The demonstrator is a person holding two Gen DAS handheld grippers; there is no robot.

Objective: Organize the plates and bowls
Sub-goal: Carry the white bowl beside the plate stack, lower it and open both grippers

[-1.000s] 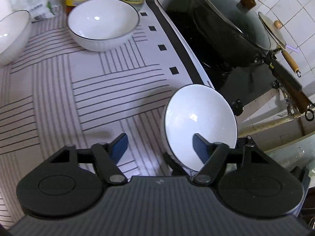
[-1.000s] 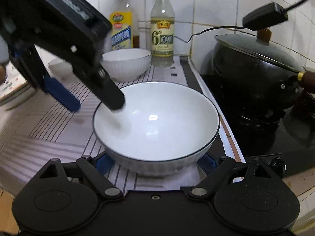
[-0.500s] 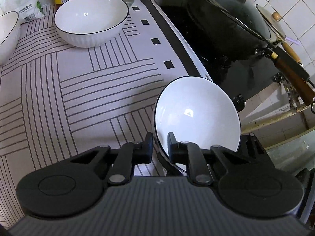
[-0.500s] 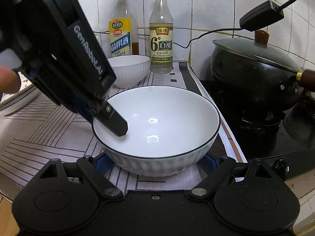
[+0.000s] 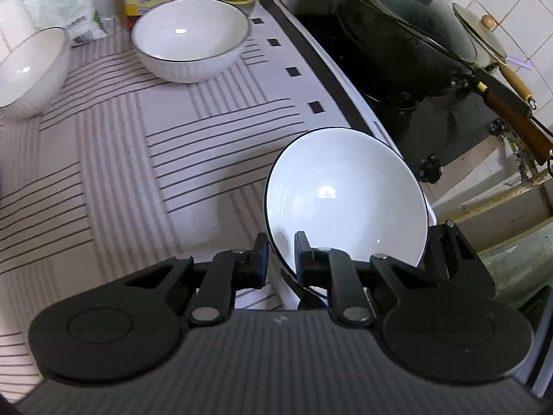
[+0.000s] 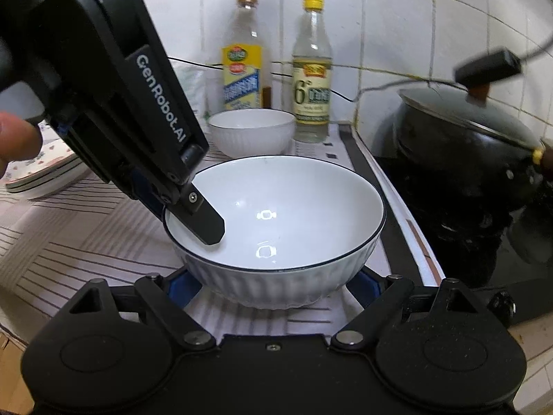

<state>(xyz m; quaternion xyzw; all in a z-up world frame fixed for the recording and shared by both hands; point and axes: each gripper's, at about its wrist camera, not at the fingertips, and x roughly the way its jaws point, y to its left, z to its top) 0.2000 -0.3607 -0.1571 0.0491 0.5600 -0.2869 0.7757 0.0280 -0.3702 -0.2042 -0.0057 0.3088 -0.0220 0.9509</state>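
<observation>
A white ribbed bowl with a dark rim (image 5: 345,193) (image 6: 276,218) sits near the counter's right edge beside the stove. My left gripper (image 5: 280,259) is shut on its left rim, one finger inside and one outside; it also shows in the right wrist view (image 6: 193,207). My right gripper (image 6: 273,283) is open, its blue-padded fingers on either side of the bowl's base. A second white bowl (image 5: 190,39) (image 6: 252,131) stands at the back by the bottles. A third white bowl (image 5: 27,69) is at the far left.
A black lidded wok (image 5: 401,31) (image 6: 466,152) sits on the stove to the right. Two bottles (image 6: 242,55) (image 6: 311,65) stand against the tiled wall. Stacked floral plates (image 6: 41,169) lie at the left. A striped mat (image 5: 121,155) covers the counter.
My left gripper closed from open onto the near bowl's left rim. The bowl looks slightly raised in the right wrist view. My right gripper stayed open around its base.
</observation>
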